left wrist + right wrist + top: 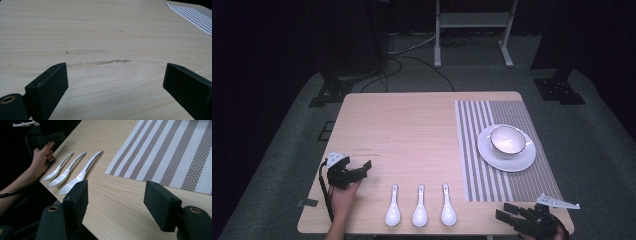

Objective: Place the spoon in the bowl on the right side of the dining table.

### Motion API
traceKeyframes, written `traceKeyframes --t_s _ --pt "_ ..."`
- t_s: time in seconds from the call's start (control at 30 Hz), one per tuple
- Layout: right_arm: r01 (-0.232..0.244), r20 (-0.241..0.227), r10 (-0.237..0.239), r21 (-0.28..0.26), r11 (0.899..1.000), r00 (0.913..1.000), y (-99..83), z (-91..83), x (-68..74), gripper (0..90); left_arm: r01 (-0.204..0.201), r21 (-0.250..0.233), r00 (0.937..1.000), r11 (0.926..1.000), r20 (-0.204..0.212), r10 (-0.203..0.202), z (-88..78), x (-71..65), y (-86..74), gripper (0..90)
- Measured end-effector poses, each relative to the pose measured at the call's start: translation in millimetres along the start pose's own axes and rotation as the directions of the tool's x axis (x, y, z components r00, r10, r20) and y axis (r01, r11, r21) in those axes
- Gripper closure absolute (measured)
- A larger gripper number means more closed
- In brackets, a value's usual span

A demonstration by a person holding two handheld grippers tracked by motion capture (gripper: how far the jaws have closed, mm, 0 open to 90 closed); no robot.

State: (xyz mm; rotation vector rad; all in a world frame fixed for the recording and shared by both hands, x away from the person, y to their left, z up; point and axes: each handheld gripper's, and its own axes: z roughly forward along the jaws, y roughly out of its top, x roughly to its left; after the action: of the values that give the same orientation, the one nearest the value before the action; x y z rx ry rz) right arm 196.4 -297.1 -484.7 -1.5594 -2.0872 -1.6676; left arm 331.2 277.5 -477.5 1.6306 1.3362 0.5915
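Wooden table point(412, 125), pale grain, rounded corners, standing on grey carpet in a dark room. A faint scuff mark runs across the bare wood ahead of the left tool in the left gripper view.

Striped placemat point(492, 115) covers the right part of the tabletop, reaching from near the far edge towards the near edge; brown and white bands run front to back.

White plate point(497, 159) sits on the placemat, roughly mid-depth. White bowl point(508, 140) with a dark rim stands upright on the plate, a little towards its far side.

Three white ceramic spoons lie side by side on bare wood near the front edge, just left of the placemat, bowls towards the person, handles pointing away: left spoon point(393, 209), middle spoon point(420, 210), right spoon point(447, 207). Apart, none touching.

Left gripper point(358, 170) held in a hand point(343, 197) at the near left of the table, left of the spoons; jaws spread wide, nothing between them, over bare wood.

Right gripper point(508, 212) at the near right corner, at the placemat's front edge; jaws spread wide, holding nothing, aimed across the table towards the spoons.
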Motion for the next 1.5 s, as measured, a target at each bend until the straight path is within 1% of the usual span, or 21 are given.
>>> traceKeyframes --t_s 0.23,0.43,0.6,0.7,0.93,1.0,1.1,1.27,1.37,1.5 --pt "0.013 -0.006 -0.013 0.020 1.000 0.9999 2.4 5.9 2.8 35.3 -0.001 -0.001 1.0000 1.0000 -0.001 0.001 0.2 -0.1 0.0 4.7" --pt "0.029 -0.020 -0.029 0.032 0.999 0.9994 6.1 15.1 7.9 35.3 -0.001 -0.001 1.0000 1.0000 -0.002 0.001 0.2 -0.3 0.0 4.7" --pt "0.019 -0.031 -0.018 0.047 0.999 0.9994 7.2 22.9 10.0 35.3 0.000 -0.002 1.0000 1.0000 -0.002 0.000 0.3 -0.7 -0.2 4.7" --pt "0.029 -0.035 -0.027 0.062 0.998 0.9990 8.3 28.7 12.3 35.2 -0.003 0.000 1.0000 1.0000 -0.001 0.003 0.2 -1.0 -0.2 4.7" --pt "0.037 -0.073 -0.031 0.077 0.996 0.9968 14.6 38.9 19.0 34.8 -0.003 -0.001 1.0000 1.0000 -0.001 0.003 0.2 -1.4 -0.3 4.7" --pt "0.037 -0.078 -0.031 0.080 0.996 0.9965 15.4 40.5 19.7 34.8 -0.003 -0.001 1.0000 1.0000 -0.001 0.003 0.2 -1.3 -0.3 4.7" --pt "0.045 -0.083 -0.037 0.095 0.994 0.9959 19.4 45.5 22.0 34.7 -0.004 -0.001 1.0000 1.0000 -0.002 0.004 0.3 -1.4 -0.3 4.7" --pt "0.060 -0.094 -0.051 0.104 0.993 0.9942 26.1 52.6 26.7 34.7 -0.003 -0.001 1.0000 1.0000 -0.002 0.003 0.2 -1.5 -0.3 4.7" --pt "0.071 -0.088 -0.061 0.122 0.990 0.9942 28.7 58.4 29.4 34.7 -0.003 -0.001 1.0000 1.0000 -0.001 0.003 0.1 -1.4 -0.3 4.7" --pt "0.073 -0.092 -0.060 0.144 0.987 0.9939 31.3 65.7 31.6 34.7 -0.001 -0.002 1.0000 1.0000 -0.001 0.001 0.1 -1.3 -0.4 4.7"
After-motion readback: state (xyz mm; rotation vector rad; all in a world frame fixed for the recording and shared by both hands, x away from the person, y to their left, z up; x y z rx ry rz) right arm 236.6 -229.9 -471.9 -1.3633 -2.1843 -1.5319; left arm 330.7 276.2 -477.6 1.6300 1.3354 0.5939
